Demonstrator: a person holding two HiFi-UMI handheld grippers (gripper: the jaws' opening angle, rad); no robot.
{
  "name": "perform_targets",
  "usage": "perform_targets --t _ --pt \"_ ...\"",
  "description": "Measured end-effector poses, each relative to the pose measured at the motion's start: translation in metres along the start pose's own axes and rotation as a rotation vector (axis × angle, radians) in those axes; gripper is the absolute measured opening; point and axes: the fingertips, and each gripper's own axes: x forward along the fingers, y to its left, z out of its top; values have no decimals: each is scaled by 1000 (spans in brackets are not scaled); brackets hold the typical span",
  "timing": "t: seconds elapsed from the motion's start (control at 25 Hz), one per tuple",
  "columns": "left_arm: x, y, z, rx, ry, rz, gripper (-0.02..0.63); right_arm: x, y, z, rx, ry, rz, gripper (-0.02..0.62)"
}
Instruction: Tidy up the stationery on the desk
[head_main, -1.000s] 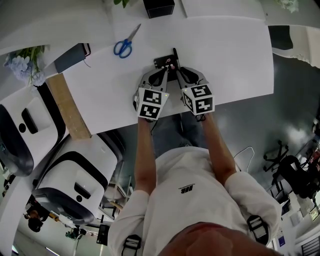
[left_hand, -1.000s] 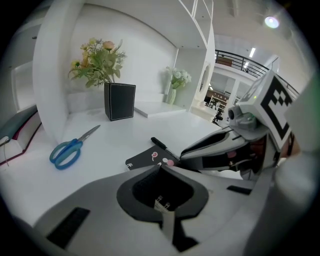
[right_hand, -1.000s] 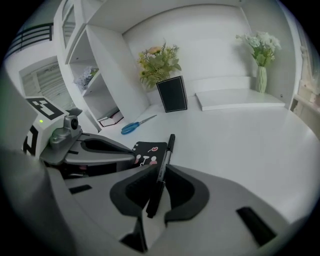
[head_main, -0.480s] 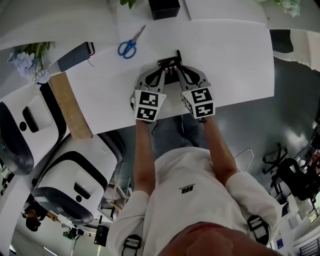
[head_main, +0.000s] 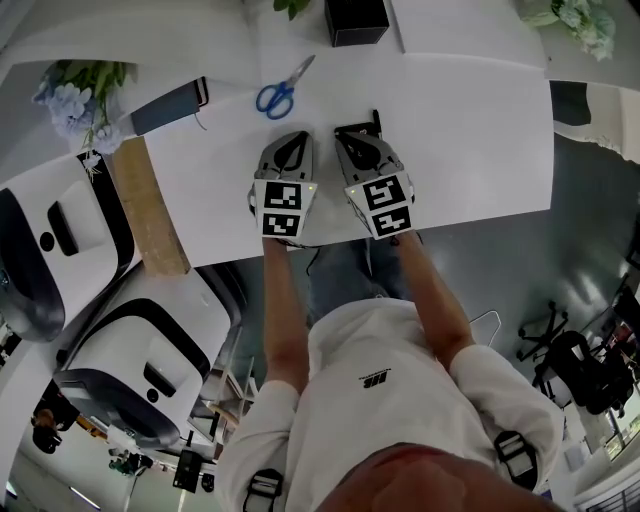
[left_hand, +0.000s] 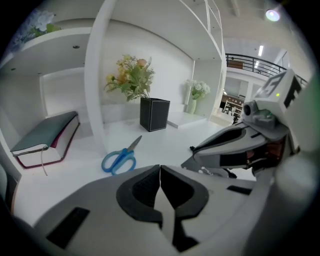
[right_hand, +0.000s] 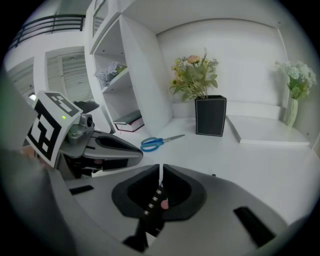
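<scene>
- Right gripper (head_main: 352, 134): jaws pressed together on a thin black piece (right_hand: 152, 205), which stands edge-on between the pads and carries small white marks and a pink spot
- In the head view an end of the thin black piece (head_main: 376, 121) sticks out past the tip of the right gripper, over the white desk (head_main: 470, 130); what kind of stationery it is cannot be told
- Left gripper (left_hand: 160, 173): jaws pressed together, pad against pad, with nothing between them
- The left gripper (head_main: 291, 138) sits just beside the right one, both near the front edge of the desk and pointing toward its back; the two are apart, with a narrow strip of desk between them
- Scissors (head_main: 283, 92) with blue handles lie flat on the desk beyond the left gripper, blades pointing toward the back; no gripper touches them
- Black box (head_main: 357, 20): upright at the back of the desk, beyond the scissors and well apart from both grippers
- Book (left_hand: 45, 140) with a dark cover lies flat in the shelf bay left of the scissors, a white upright between the two
- Flowers (left_hand: 131, 77) stand just behind the black box
- A flat white pad (right_hand: 270, 132) lies on the desk to the right of the black box
</scene>
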Motion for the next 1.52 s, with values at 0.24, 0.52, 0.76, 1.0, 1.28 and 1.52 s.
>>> perform_targets --t 0.24,0.52,0.76,1.0,1.28,1.52 --pt "5 41 6 9 -13 91 0 9 13 9 -23 1 21 12" --pt "23 73 9 65 8 152 0 11 20 13 -33 1 30 12" --pt "30 89 9 102 28 182 0 11 19 14 -25 -2 31 12" --pt "34 92 14 140 40 156 0 11 18 9 -19 1 19 12" --pt "38 82 8 188 84 105 0 7 16 7 -11 -2 16 12" --pt "35 73 3 143 96 112 0 4 16 5 -9 -5 16 12"
